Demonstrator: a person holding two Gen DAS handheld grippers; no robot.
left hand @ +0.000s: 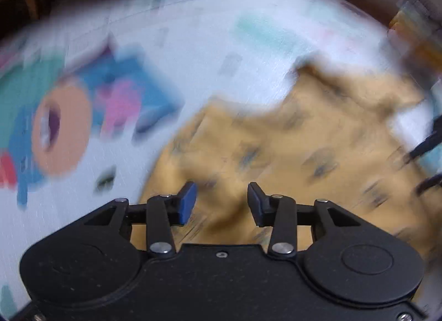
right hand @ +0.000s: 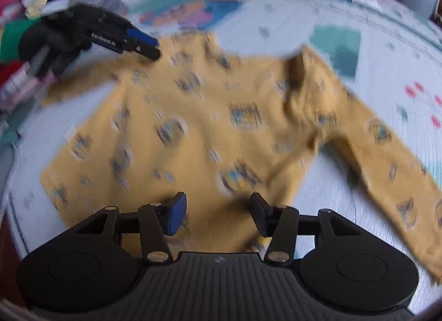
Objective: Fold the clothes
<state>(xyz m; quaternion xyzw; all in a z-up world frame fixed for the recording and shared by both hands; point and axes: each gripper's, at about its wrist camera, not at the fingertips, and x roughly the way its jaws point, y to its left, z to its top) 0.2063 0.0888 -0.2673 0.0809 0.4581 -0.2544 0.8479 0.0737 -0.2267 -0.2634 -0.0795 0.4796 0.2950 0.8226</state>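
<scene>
Mustard-yellow cotton, printed with small blurred motifs, made up the long-sleeved child's top point(right hand: 193, 127) that was spread flat on a pale patterned bedsheet point(right hand: 373, 53), evidently laid open so that its edges could be reached for folding. One sleeve point(right hand: 386, 160) was stretched out to the right and near side. The right gripper point(right hand: 218, 212) was held over the near hem with its jaws parted and nothing pinched between them, probably poised for that edge. The left gripper point(left hand: 222, 202) was likewise held partly open above rumpled cloth, gripping nothing; in the right wrist view it was seen at the far left shoulder. A heap of other clothes point(right hand: 16, 31) lay at the far left.
</scene>
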